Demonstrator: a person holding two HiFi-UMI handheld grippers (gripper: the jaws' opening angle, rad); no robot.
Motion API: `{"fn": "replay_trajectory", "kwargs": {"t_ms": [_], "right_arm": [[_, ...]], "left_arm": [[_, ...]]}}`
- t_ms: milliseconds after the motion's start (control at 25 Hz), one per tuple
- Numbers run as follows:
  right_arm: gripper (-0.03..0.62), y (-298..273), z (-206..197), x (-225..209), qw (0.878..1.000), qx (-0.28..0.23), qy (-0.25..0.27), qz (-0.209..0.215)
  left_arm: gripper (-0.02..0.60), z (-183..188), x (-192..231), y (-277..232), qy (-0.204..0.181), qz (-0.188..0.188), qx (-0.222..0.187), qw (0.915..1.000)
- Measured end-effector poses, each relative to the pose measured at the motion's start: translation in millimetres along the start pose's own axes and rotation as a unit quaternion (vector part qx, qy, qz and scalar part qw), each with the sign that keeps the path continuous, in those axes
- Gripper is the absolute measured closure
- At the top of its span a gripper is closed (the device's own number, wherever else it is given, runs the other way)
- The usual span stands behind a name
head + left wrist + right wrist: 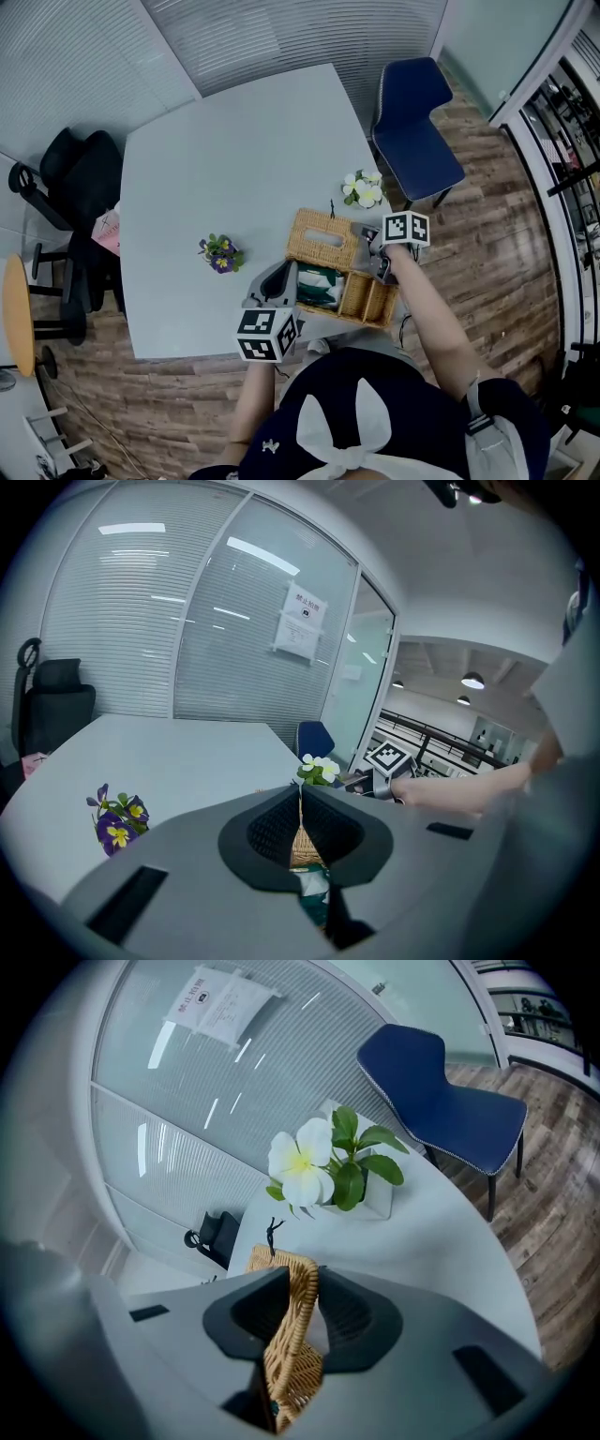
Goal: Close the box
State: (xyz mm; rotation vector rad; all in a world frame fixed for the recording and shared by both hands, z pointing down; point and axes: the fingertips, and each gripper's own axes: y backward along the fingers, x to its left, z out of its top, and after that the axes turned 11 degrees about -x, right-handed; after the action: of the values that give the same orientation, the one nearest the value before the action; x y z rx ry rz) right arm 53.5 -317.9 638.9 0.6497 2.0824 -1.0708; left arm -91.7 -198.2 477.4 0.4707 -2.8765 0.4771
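A wicker box (367, 298) stands near the front edge of the grey table (234, 150), with something green (319, 284) inside it. Its woven lid (322, 239) is raised at the far side. My right gripper (373, 246) is at the lid's right end. In the right gripper view it (305, 1279) is shut on the lid's edge (281, 1372), which runs upright between the pads. My left gripper (281, 272) sits at the box's left side. In the left gripper view its tips (301, 794) meet, with the wicker (302, 846) showing just beyond them.
A white-flowered pot (363, 189) stands just behind the box, and a purple-flowered one (221, 253) to its left. A blue chair (412, 131) stands off the table's right corner, and a black office chair (80, 187) on the left. The table's front edge lies right by the box.
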Motion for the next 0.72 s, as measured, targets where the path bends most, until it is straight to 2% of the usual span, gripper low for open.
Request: {"fn": "replay_trajectory", "kwargs": {"t_ms": [720], "right_arm": [[0.513, 18.5, 10.7, 28.7, 0.996, -0.032, 0.08, 0.011]], "left_arm": [[0.555, 0.1, -0.7, 6.7, -0.001, -0.015, -0.005, 0.9999]]}}
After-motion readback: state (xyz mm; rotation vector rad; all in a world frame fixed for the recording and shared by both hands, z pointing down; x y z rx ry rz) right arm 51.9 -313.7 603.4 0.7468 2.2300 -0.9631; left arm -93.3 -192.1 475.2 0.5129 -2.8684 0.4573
